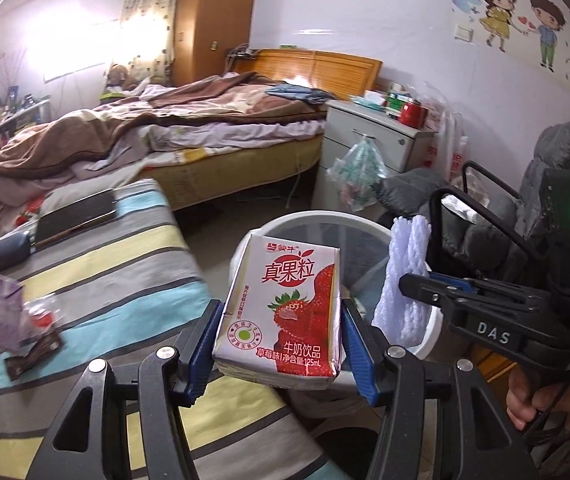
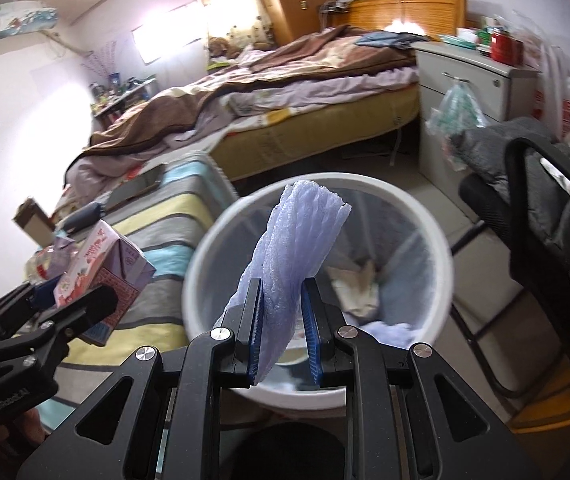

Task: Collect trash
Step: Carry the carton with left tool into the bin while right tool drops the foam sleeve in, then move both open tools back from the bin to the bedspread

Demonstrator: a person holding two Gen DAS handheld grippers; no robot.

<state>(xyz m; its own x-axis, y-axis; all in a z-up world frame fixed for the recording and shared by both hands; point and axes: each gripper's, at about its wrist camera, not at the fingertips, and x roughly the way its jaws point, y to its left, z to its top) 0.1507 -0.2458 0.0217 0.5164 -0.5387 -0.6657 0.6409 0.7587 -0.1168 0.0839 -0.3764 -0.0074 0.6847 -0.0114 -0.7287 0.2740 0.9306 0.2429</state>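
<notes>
Two hand-held grippers, left (image 1: pixel 281 328) pinching a milk carton (image 1: pixel 285 312), right (image 2: pixel 283 320) pinching foam netting (image 2: pixel 297 240), above a paper-holding bin (image 2: pixel 437 248).

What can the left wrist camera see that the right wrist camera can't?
Only the left wrist view shows the cartoon wall sticker and the strawberry picture on the milk carton. Only the right wrist view shows the air conditioner and crumpled paper inside the bin. Both show the carton, foam net, bin and bed.
</notes>
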